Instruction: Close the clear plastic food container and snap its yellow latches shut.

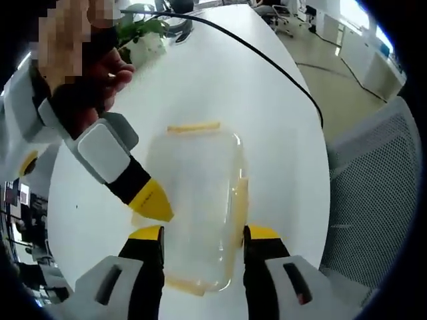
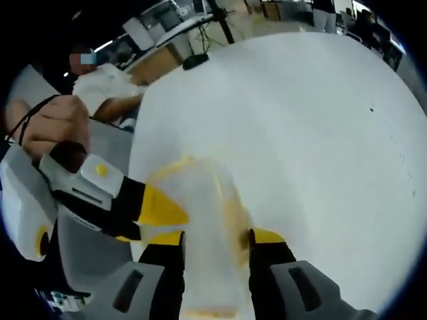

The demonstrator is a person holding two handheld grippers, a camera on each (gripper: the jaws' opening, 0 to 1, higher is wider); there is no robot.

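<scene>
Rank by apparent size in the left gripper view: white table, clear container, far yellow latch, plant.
1. white table
2. clear container
3. plant and far yellow latch: look similar; the plant sits farther off, so unranked.

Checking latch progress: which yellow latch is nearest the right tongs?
The latch on the container's left edge in the left gripper view, right at the tongs' yellow tip.

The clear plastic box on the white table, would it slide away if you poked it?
Probably yes. The box looks empty and thin-walled, so it is likely light, and the table looks smooth. Its flat, wide shape makes tipping unlikely. The thin plastic may flex if squeezed.
</scene>
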